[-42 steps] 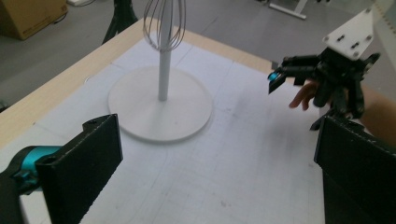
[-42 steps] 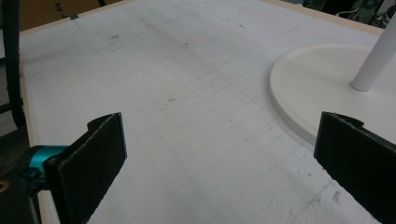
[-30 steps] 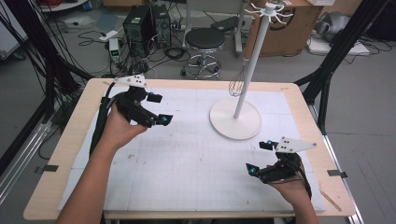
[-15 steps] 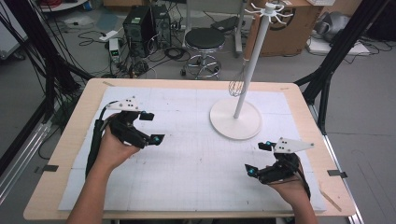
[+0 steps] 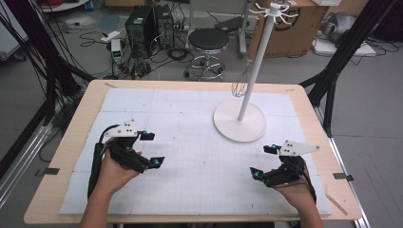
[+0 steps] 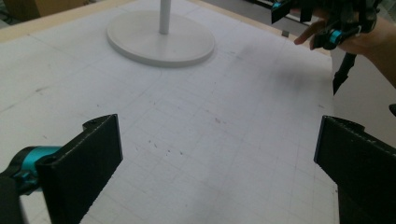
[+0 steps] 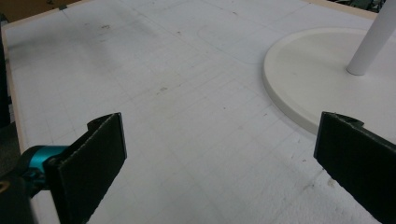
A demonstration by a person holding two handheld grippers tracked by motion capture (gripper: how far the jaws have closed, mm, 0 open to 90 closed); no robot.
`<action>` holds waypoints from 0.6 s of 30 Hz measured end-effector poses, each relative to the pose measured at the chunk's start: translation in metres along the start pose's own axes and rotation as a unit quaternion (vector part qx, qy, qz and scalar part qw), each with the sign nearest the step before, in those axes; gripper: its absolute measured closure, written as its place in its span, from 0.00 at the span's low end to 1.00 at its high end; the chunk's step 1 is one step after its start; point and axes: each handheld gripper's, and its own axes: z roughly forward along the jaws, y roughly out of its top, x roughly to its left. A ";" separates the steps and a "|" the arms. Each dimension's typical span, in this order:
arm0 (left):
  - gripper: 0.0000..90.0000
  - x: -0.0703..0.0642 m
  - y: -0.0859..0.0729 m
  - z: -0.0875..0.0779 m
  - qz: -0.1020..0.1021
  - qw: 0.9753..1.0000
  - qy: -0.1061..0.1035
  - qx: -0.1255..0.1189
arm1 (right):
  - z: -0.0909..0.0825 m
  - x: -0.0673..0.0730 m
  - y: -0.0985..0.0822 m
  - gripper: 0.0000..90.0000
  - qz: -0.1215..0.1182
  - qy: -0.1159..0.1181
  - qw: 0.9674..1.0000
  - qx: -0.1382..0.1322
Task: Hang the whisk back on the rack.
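Since a second ago, the left gripper [image 5: 150, 149] has drawn back from the upper left part of the mat toward the lower left of the high view, nearer the table's [image 5: 62, 142] front edge; half a second ago it was partway along that path. The right gripper [image 5: 263, 161] has kept its place at the lower right, and the stand and whisk have not shifted.

Both grippers are empty with their jaws spread wide: in the left gripper view the two black jaws stand far apart over bare white mat [image 6: 196, 140], and the right gripper view shows the same over the mat, with the stand's round base [image 7: 317, 79] at its upper right. The right gripper also appears in the upper right of the left gripper view [image 6: 327, 23].

The wire whisk [image 5: 241, 84] hangs from a hook of the white stand [image 5: 252, 71] in the upper middle of the high view, its wire head beside the pole above the base [image 5: 239, 124], well apart from both grippers.

If the whisk is to come off, the likely trouble is the stand itself: a sideways pull on the whisk could tip or slide the tall pole. The thin springy wires could also slip from the jaws, so the handle seems the safer hold.
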 end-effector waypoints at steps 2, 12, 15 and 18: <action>0.02 -0.001 -0.001 -0.001 0.003 1.000 -0.001 -0.004 | 0.000 0.000 0.000 0.02 -0.002 -0.001 1.000 0.001; 0.02 -0.003 -0.004 0.002 0.000 1.000 -0.005 -0.003 | 0.002 0.002 0.001 0.02 -0.005 0.001 1.000 0.004; 0.02 -0.002 -0.006 0.003 0.000 1.000 -0.004 0.000 | 0.002 0.004 0.002 0.02 -0.003 0.002 1.000 0.006; 0.02 -0.002 -0.007 0.003 -0.003 1.000 -0.003 -0.001 | 0.004 0.004 0.002 0.02 -0.007 0.003 1.000 0.006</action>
